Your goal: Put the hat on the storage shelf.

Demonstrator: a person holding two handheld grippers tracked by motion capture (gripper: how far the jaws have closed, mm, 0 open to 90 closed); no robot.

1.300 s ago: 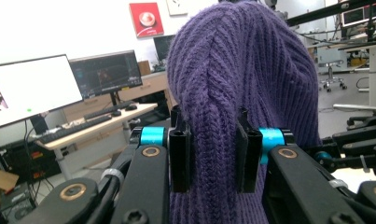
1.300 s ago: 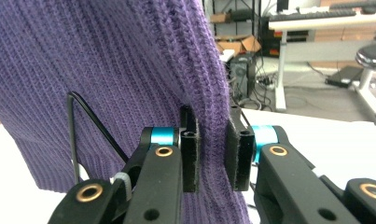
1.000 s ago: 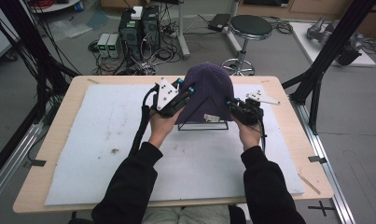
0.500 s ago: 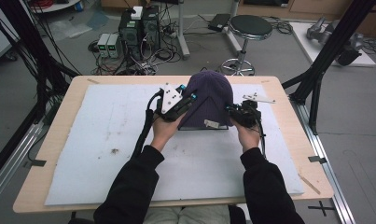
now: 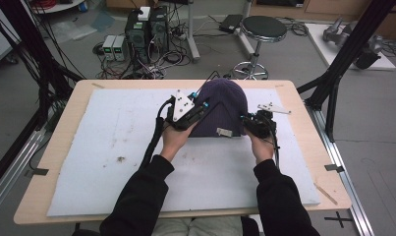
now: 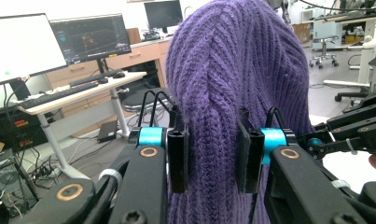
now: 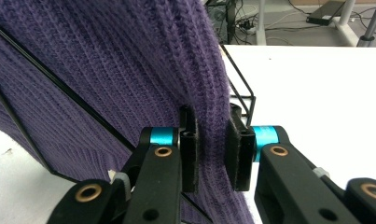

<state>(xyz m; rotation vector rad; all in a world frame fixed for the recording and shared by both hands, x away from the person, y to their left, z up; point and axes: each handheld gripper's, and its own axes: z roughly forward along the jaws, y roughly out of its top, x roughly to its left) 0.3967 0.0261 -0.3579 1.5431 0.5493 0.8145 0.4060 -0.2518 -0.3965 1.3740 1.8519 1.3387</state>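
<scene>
A purple knit beanie (image 5: 221,103) stands upright over a black wire stand (image 7: 244,95) at the far middle of the white mat. My left gripper (image 5: 201,107) is shut on a fold of the knit on the beanie's left side; in the left gripper view the pads (image 6: 178,158) press the purple beanie (image 6: 237,60) between them, left gripper (image 6: 210,158). My right gripper (image 5: 245,121) pinches the lower right edge. In the right gripper view the beanie (image 7: 106,60) is squeezed between the jaws of the right gripper (image 7: 212,151). A small label (image 5: 224,132) shows on the hem.
The white foam mat (image 5: 112,128) covers a wooden table (image 5: 68,113). A few dark specks (image 5: 121,159) lie on the mat's left part. Behind the table stand computer boxes (image 5: 146,27) with cables and a stool (image 5: 262,29); black frame posts (image 5: 343,59) rise at both sides.
The beanie and both grippers have shifted a little toward the person, and the hem sits lower over the wire stand. Both grips have stayed on the knit.
</scene>
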